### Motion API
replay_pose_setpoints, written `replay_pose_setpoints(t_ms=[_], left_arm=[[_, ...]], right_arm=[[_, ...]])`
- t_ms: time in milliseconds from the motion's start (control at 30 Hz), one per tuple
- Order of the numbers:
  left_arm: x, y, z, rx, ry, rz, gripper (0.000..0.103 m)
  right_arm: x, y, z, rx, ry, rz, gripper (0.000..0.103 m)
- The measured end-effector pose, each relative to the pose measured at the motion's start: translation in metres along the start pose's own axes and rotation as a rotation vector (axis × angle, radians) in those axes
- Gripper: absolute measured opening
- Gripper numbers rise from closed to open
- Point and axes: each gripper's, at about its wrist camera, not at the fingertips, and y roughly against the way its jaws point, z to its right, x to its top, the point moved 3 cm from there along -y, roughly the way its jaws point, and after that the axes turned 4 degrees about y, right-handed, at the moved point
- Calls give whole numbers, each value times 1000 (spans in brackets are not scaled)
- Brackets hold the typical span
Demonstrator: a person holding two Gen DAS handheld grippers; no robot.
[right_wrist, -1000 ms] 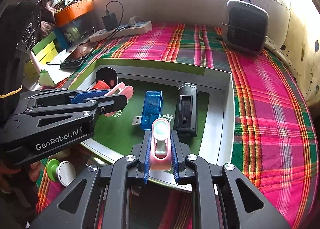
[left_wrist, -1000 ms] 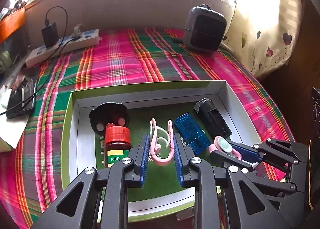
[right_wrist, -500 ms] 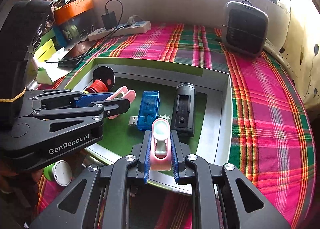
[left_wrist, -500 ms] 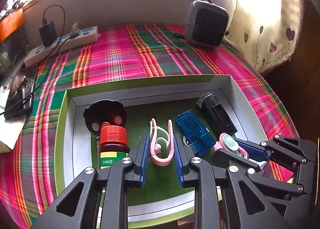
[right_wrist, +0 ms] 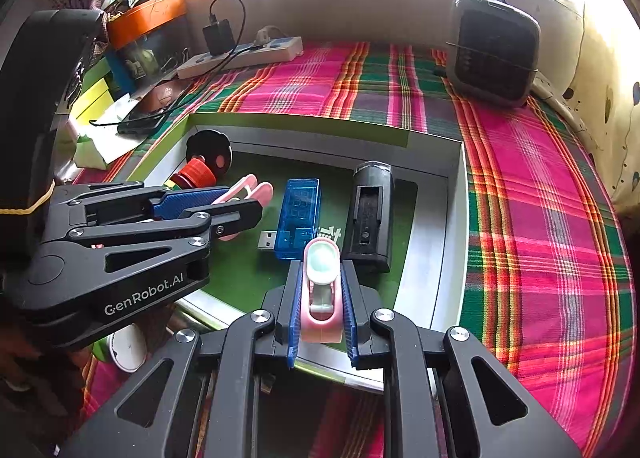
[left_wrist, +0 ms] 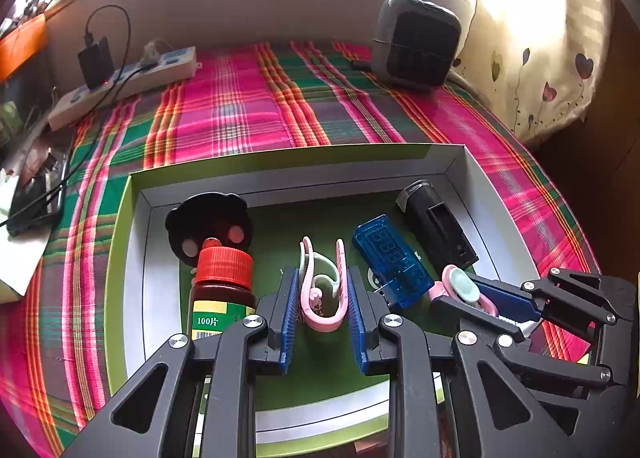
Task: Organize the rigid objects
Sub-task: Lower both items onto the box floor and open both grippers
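Note:
A green tray (left_wrist: 132,218) with grey inner walls lies on the plaid cloth. It holds a brown bottle with a red cap (left_wrist: 224,270), a black round piece (left_wrist: 208,218), a blue USB tester (left_wrist: 390,258) and a black oblong device (left_wrist: 438,226). My left gripper (left_wrist: 321,278) is shut on a pink-and-mint U-shaped clip (left_wrist: 320,318) over the tray's near middle, beside the bottle. My right gripper (right_wrist: 321,270) is shut on a pink clip with a mint round end (right_wrist: 320,262), just in front of the USB tester (right_wrist: 298,214) and the black device (right_wrist: 370,214).
At the back stand a grey heater (left_wrist: 416,46) on the right and a white power strip (left_wrist: 124,82) with a black charger on the left. A phone (left_wrist: 32,194) and papers lie at the left edge. A small white round object (right_wrist: 126,346) sits near the tray's front-left corner.
The tray sits slightly higher in both views and the bottle looks closer. Both grippers have eased forward over the tray's near edge and still hold their clips.

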Motion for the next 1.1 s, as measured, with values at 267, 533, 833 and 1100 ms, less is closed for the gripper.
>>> replay_pose_setpoints(t_ms=[267, 533, 833, 1100], left_arm=[[-2, 1, 0, -2, 6, -6, 23], [-3, 5, 1, -6, 13, -7, 24], [-8, 23, 3, -16, 11, 27, 28], [-17, 45, 3, -5, 15, 60, 29]], right_arm=[[0, 0, 0, -6, -2, -6, 19], [-1, 3, -1, -10, -1, -2, 19], [-5, 16, -2, 4, -23, 33, 21], [-11, 30, -5, 3, -45, 61, 28]])
